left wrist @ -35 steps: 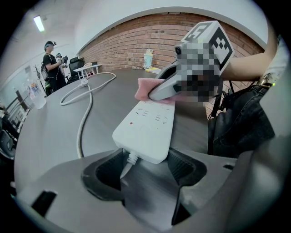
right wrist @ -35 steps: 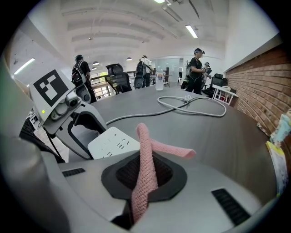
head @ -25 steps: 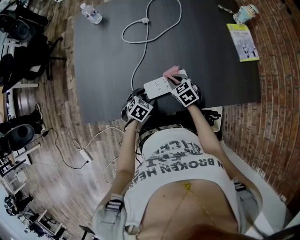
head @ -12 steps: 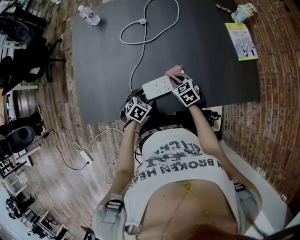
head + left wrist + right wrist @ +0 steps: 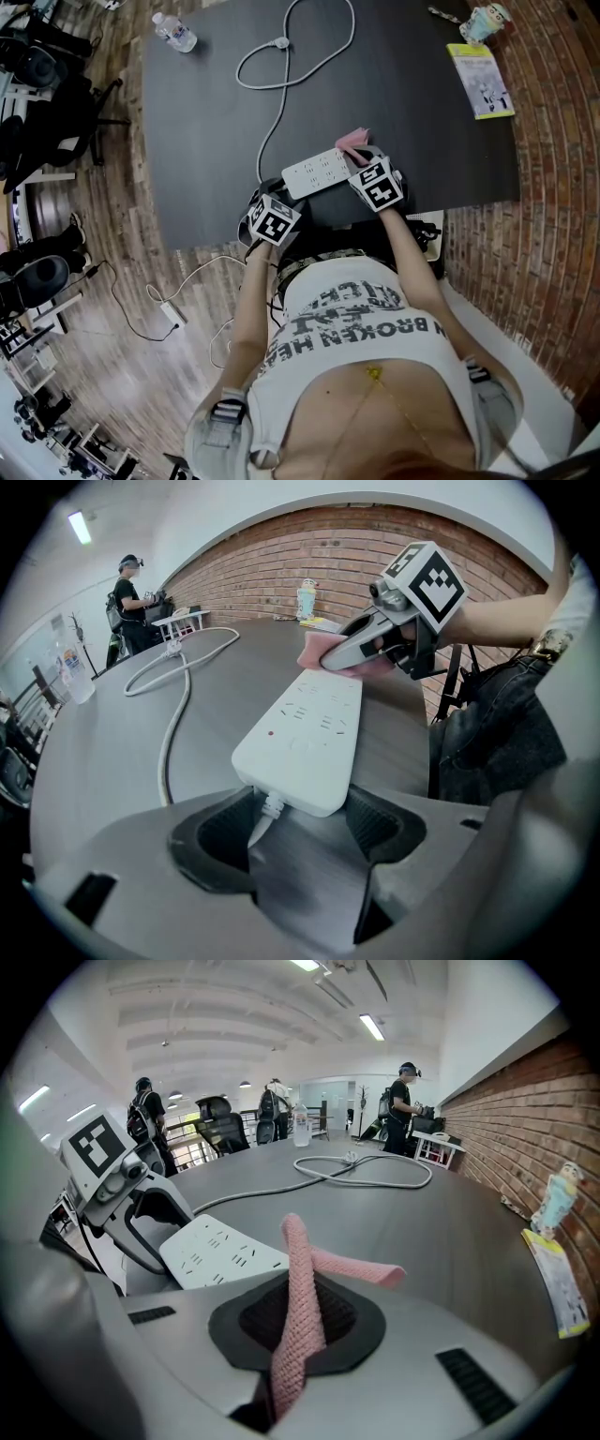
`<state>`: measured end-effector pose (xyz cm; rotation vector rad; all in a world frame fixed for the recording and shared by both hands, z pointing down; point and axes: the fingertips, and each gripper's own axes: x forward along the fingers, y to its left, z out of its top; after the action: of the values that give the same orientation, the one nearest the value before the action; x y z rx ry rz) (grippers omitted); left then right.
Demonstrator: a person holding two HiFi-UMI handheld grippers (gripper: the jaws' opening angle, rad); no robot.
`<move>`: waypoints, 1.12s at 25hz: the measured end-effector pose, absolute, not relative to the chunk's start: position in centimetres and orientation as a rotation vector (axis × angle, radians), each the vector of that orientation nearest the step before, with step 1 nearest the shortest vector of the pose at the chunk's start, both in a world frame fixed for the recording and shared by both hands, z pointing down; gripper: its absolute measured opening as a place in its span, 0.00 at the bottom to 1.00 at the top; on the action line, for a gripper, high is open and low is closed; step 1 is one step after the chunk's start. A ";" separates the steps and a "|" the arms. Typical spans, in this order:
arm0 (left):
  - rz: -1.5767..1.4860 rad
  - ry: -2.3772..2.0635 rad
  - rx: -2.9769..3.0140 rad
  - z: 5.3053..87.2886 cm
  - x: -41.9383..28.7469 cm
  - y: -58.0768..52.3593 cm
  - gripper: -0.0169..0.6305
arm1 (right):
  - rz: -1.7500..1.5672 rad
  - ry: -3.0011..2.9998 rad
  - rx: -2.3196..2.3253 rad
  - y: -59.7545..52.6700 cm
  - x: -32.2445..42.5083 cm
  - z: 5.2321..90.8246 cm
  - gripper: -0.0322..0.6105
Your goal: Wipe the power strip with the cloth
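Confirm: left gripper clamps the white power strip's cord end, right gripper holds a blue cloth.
Wrong colour: the knitted cloth in the right gripper is pink, as the right gripper view shows. The left gripper does clamp the white plastic power strip at its cord end.

A water bottle (image 5: 176, 31) stands at the far left corner of the dark table (image 5: 187, 141); a yellow booklet (image 5: 480, 80) and a small cup (image 5: 489, 21) sit far right, beside the brick wall (image 5: 553, 187)

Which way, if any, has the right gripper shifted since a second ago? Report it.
Yes, slightly: the right gripper, shut on the cloth, slid rightward over the table, away from the power strip's cord end.
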<state>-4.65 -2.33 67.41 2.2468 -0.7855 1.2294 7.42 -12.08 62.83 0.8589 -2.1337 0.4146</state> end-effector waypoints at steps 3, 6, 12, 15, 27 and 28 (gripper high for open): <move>1.233 -0.785 2.245 67.4 -4.4 -2.3 0.47 | 0.419 -2.129 0.879 -12.3 8.2 62.8 0.08; 1.235 -0.785 2.244 67.4 -4.4 -2.3 0.47 | 0.419 -2.131 0.906 -12.6 9.0 62.9 0.08; 1.237 -0.783 2.241 67.5 -4.4 -2.3 0.47 | 0.423 -2.106 0.940 -12.8 10.0 63.1 0.08; 1.235 -0.783 2.244 67.4 -4.5 -2.3 0.47 | 0.420 -2.095 0.952 -12.8 10.2 63.1 0.07; 1.225 -0.786 2.256 67.3 -4.6 -2.3 0.47 | 0.426 -2.067 1.035 -13.2 11.1 62.9 0.07; 1.224 -0.787 2.257 67.3 -4.6 -2.3 0.47 | 0.428 -2.066 1.040 -13.1 11.1 62.9 0.07</move>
<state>-4.62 -2.29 67.33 2.2570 -0.7874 1.2239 11.11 -13.14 62.94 1.0395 -2.0661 0.4281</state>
